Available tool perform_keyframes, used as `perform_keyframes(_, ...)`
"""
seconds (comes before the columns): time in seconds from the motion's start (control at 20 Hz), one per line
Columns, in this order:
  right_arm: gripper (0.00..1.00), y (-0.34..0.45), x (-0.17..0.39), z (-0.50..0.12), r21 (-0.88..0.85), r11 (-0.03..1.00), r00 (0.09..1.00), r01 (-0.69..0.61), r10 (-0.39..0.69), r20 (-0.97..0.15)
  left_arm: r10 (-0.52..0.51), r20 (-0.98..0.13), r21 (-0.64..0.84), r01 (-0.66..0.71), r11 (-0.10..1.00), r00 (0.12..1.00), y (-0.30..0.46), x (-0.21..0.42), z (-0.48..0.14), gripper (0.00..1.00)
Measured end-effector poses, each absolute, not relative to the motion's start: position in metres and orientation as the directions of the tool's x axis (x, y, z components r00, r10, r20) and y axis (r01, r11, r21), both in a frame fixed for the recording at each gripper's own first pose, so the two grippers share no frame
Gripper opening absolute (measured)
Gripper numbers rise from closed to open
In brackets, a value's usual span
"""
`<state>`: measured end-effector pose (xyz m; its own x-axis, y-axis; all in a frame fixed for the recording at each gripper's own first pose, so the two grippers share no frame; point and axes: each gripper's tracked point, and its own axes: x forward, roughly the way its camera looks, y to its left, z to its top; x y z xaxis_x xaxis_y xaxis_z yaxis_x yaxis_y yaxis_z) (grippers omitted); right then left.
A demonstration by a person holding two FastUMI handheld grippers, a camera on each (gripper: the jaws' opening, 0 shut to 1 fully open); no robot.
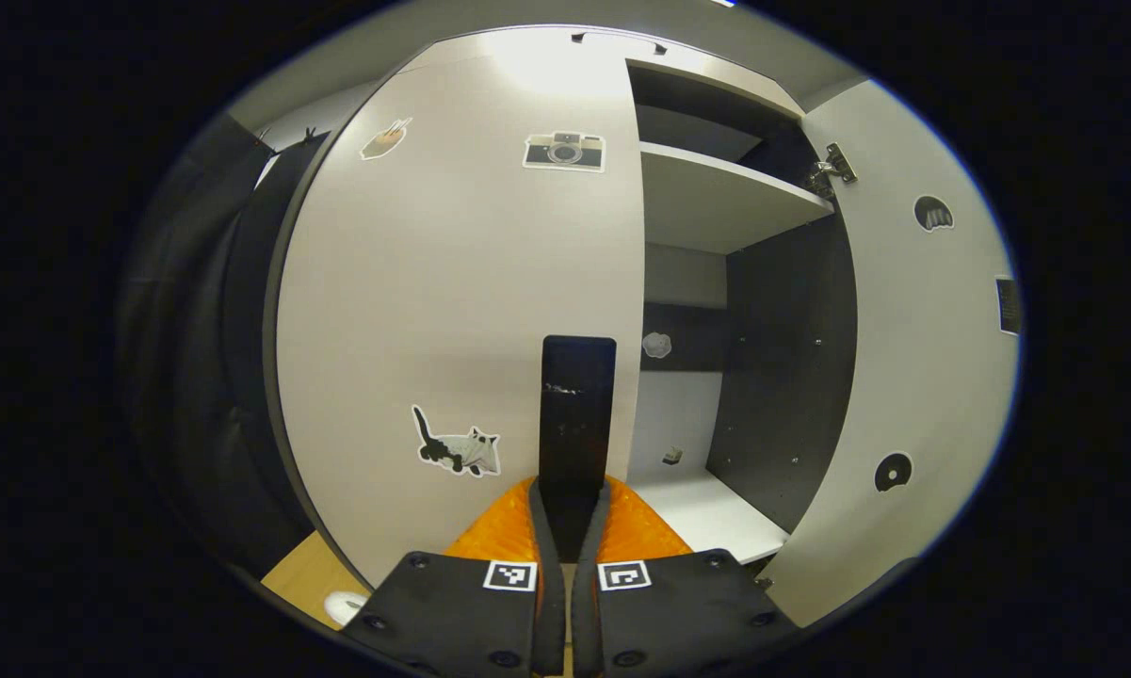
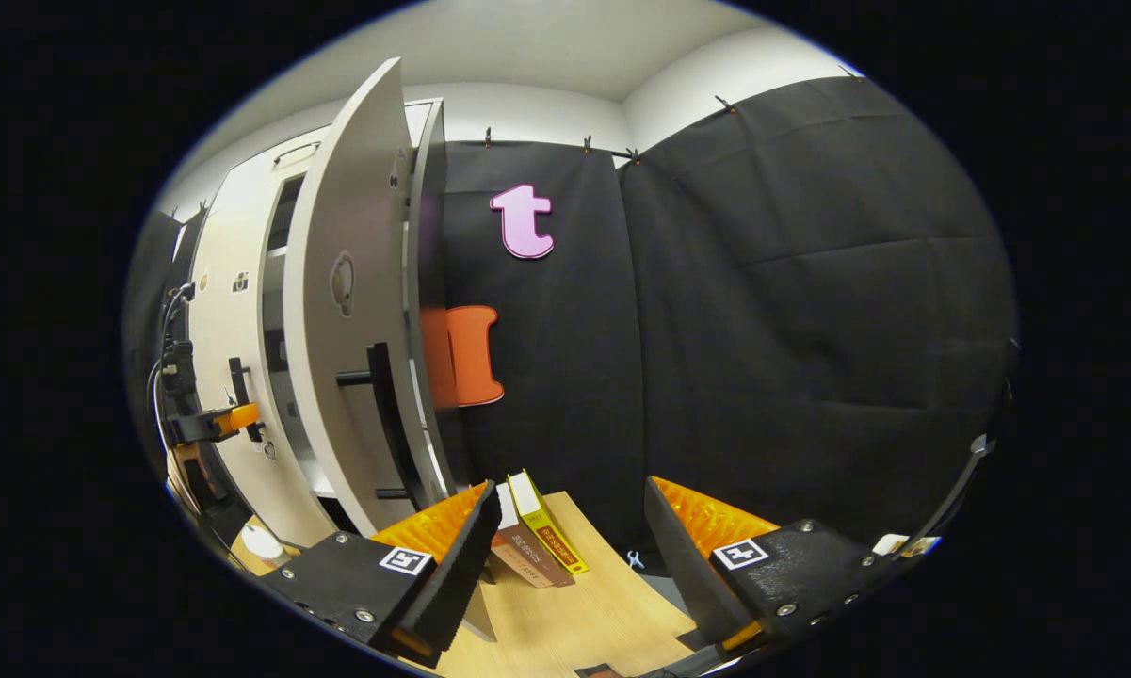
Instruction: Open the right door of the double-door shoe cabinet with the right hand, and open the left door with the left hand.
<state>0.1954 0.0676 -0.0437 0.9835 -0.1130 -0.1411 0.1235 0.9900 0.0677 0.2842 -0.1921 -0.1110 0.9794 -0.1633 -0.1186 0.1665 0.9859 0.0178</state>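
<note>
The white shoe cabinet's left door (image 1: 452, 282) is closed and carries a camera sticker and a cat sticker. Its black vertical handle (image 1: 576, 395) stands between the fingers of my left gripper (image 1: 573, 499), which is shut on the handle's lower part. The right door (image 1: 913, 377) stands swung open, showing the shelves (image 1: 725, 198) inside. In the right gripper view the open right door (image 2: 344, 311) shows edge-on with its black handle (image 2: 381, 414). My right gripper (image 2: 565, 556) is open, to the right of that door and apart from it. The left gripper (image 2: 226, 420) is visible farther off at the left door's handle.
Two books (image 2: 532, 541) lean near the foot of the open door on the wooden floor (image 2: 574, 612). A small white round object (image 1: 347, 605) lies below the left door. Black cloth walls (image 2: 791, 311) close the booth to the right and the left.
</note>
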Motion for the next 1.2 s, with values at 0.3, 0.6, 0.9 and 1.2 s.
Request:
perform_keyframes(0.3,0.93,0.090,0.173,-0.027,0.078,0.993,0.991,0.093,-0.084,-0.106,-0.215,-0.120,-0.010,0.216,0.976,0.969,-0.181,0.256,-0.105,0.10)
perform_keyframes(0.6,0.93,0.124,0.159,-0.014,0.079,0.996,0.996,0.043,-0.037,-0.084,-0.228,-0.132,-0.023,0.227,0.974,0.965,-0.162,0.222,-0.108,0.10)
perform_keyframes(0.9,0.93,0.154,0.147,-0.005,0.082,0.997,0.998,-0.008,0.014,-0.067,-0.234,-0.134,-0.022,0.233,0.972,0.963,-0.142,0.196,-0.106,0.10)
perform_keyframes(1.2,0.93,0.178,0.140,0.004,0.088,0.995,0.997,-0.054,0.059,-0.053,-0.218,-0.132,-0.006,0.220,0.976,0.967,-0.122,0.172,-0.101,0.09)
